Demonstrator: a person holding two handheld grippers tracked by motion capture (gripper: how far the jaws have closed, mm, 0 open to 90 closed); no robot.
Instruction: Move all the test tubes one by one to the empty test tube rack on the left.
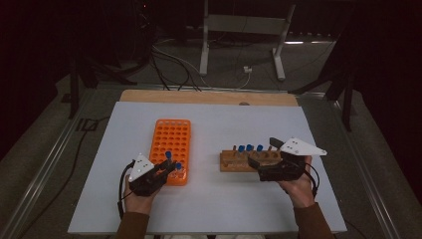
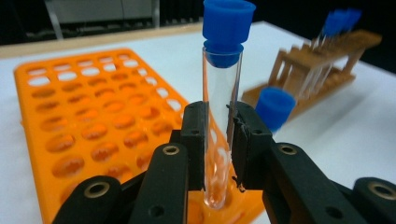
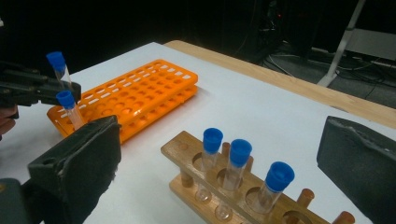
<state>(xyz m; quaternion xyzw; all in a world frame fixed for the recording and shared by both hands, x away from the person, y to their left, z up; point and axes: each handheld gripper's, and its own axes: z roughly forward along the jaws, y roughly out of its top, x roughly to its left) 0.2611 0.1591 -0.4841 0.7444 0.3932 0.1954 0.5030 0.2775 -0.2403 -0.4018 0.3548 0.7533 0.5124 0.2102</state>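
1. Dark room behind, cables and a metal stand on the floor; pale worktop [image 1: 209,199] with a wooden strip along its far edge.
2. Orange rack [image 1: 170,144] left of centre, running toward the near edge; wooden rack [image 1: 246,162] right of centre, carrying three blue-capped tubes [image 3: 233,163] upright.
3. Left gripper [image 2: 218,140] at the orange rack's near end, jaws clamped on a clear blue-capped tube [image 2: 222,93], its rounded base just entering a corner hole; a second capped tube [image 2: 274,108] seated just beside.
4. Right gripper [image 3: 219,158] at the wooden rack's right end, jaws spread wide, nothing between them.
5. Risks, as judged: slight tilt of the held tube, so possible snagging on the hole's rim or slipping through the jaws; possible knock against the neighbouring tube; glassy wall, so possible cracking under a hard squeeze; light rack liable to shift if pushed sideways.
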